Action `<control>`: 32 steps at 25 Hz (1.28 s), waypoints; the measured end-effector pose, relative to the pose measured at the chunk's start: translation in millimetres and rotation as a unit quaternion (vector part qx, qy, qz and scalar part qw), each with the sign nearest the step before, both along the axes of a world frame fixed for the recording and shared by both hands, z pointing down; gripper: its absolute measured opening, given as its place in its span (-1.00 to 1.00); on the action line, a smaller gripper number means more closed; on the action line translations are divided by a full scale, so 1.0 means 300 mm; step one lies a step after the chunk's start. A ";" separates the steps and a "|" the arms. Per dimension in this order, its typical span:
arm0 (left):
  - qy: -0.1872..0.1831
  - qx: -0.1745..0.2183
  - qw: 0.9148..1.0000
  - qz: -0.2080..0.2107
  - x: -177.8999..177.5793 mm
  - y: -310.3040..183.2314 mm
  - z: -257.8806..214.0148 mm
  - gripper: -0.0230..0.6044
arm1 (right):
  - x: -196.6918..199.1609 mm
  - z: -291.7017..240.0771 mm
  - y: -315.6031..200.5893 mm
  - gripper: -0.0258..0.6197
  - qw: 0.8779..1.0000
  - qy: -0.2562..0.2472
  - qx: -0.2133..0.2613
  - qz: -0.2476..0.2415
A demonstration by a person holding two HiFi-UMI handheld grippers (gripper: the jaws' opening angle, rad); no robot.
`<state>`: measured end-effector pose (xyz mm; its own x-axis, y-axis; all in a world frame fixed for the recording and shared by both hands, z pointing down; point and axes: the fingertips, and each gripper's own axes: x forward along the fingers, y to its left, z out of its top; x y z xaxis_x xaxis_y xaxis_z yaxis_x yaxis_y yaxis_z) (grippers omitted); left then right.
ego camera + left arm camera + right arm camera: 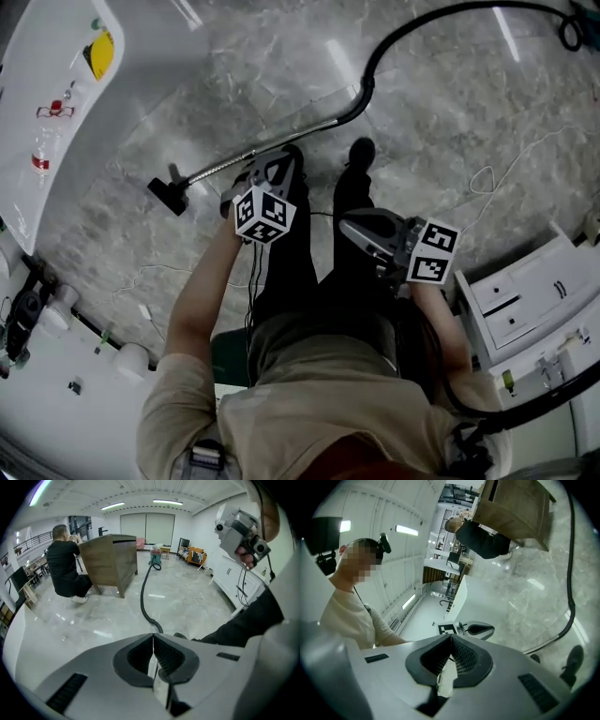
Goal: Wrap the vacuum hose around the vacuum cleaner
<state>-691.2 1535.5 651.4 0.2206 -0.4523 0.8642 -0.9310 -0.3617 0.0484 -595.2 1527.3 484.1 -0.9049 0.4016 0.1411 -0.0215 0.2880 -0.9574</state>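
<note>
Black flexible vacuum hose point(412, 28) lies on the grey marble floor point(450, 112), ahead of your fingers. It joins a shiny metal tube point(281, 145) whose long axis runs slantwise just beyond the left gripper point(281, 167). Both pairs of fingers are closed on nothing. The left one looks nearer to me; your right gripper point(349, 227) points sideways, apart from the tube.

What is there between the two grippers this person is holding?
In the head view, the person's own legs, in dark trousers, stand between the left gripper and the right gripper. Nothing else shows in that stretch.
</note>
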 end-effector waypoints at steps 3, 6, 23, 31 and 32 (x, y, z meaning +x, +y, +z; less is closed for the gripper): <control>-0.003 -0.012 1.000 -0.013 0.031 -0.018 0.162 -0.91 | 0.034 0.153 -0.064 -0.91 0.999 0.011 0.036 -0.024; -0.010 -0.027 0.999 -0.020 0.086 -0.011 0.325 -0.91 | 0.089 0.281 -0.119 -0.91 0.999 0.020 0.028 -0.022; 0.001 -0.122 0.989 0.080 0.256 -0.060 1.105 -0.69 | 0.262 0.785 -0.191 -0.91 0.997 0.080 0.021 -0.003; 0.016 -0.203 0.969 0.139 0.310 0.031 1.432 0.14 | 0.382 0.968 -0.134 -0.91 0.991 0.131 0.003 0.018; 0.014 -0.210 0.967 0.145 0.310 0.039 1.473 0.14 | 0.391 0.988 -0.129 -0.91 0.991 0.136 0.001 0.016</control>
